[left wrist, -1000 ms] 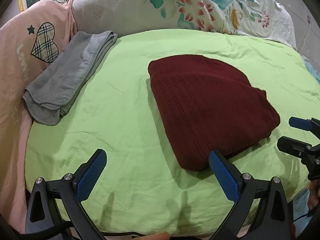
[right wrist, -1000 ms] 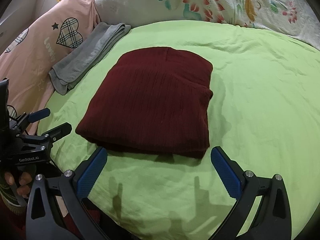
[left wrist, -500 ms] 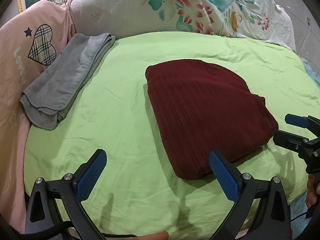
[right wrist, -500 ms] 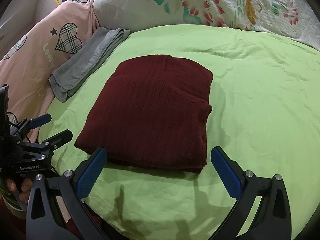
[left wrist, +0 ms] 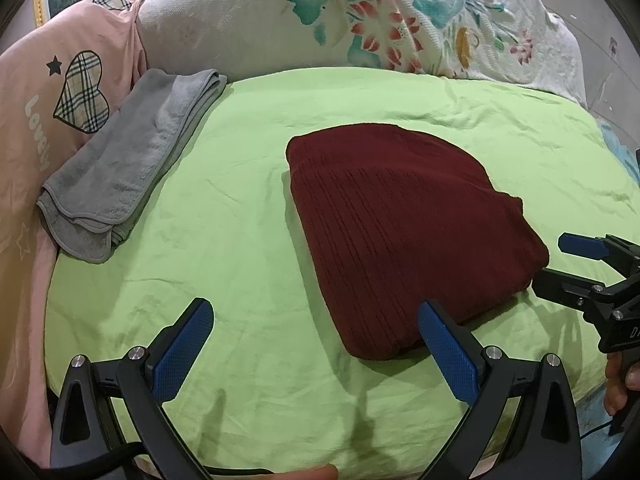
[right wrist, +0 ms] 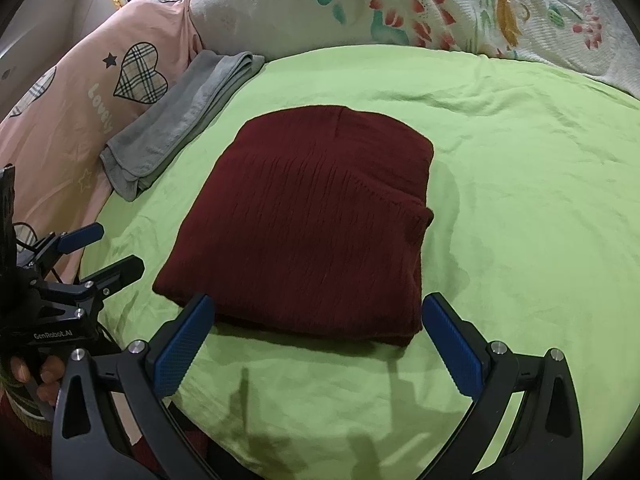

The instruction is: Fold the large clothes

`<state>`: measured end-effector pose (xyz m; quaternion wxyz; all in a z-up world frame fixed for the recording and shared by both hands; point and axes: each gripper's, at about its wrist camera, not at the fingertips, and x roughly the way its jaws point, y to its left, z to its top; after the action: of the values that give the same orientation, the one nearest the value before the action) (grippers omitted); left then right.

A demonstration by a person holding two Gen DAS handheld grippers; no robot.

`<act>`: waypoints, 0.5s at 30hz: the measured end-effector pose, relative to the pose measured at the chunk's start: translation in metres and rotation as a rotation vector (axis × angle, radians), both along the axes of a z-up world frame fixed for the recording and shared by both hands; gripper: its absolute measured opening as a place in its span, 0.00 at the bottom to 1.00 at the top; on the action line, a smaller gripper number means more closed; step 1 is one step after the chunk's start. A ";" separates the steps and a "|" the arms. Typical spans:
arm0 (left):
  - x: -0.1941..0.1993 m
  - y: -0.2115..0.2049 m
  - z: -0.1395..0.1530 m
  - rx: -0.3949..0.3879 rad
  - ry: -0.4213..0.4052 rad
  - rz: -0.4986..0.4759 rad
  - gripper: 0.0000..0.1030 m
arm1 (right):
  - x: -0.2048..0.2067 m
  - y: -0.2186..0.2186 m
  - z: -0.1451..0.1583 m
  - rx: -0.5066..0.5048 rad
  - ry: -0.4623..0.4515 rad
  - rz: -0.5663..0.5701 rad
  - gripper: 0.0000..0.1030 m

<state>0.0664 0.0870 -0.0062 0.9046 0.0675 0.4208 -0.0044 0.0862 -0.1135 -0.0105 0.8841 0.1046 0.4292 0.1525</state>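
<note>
- Maroon ribbed knit point(right wrist: 304, 220) lies folded, mid green bedsheet point(right wrist: 520, 160).
- Left gripper point(left wrist: 316, 344) and right gripper point(right wrist: 320, 340) — both spread, empty.
- We judge it soft, limp, thick — pinch all layers at near edge.

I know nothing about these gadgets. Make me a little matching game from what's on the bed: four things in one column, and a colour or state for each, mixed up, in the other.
Things:
1. sweater
2. towel
3. bed sheet
4. right hand-held gripper

Descriptions:
A. lime green, lightly wrinkled
B. open, holding nothing
C. dark red, folded into a thick rectangle
D. grey, folded, lying at the sheet's edge by the pink bedding

Pairs: 1-C, 2-D, 3-A, 4-B
</note>
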 end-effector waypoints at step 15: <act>-0.005 -0.005 -0.003 0.002 0.014 -0.024 0.99 | -0.005 0.004 -0.003 -0.011 0.019 0.006 1.00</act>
<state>0.0614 0.0817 -0.0095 0.9014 0.0735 0.4264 -0.0154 0.0815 -0.1094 -0.0137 0.8801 0.0999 0.4386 0.1520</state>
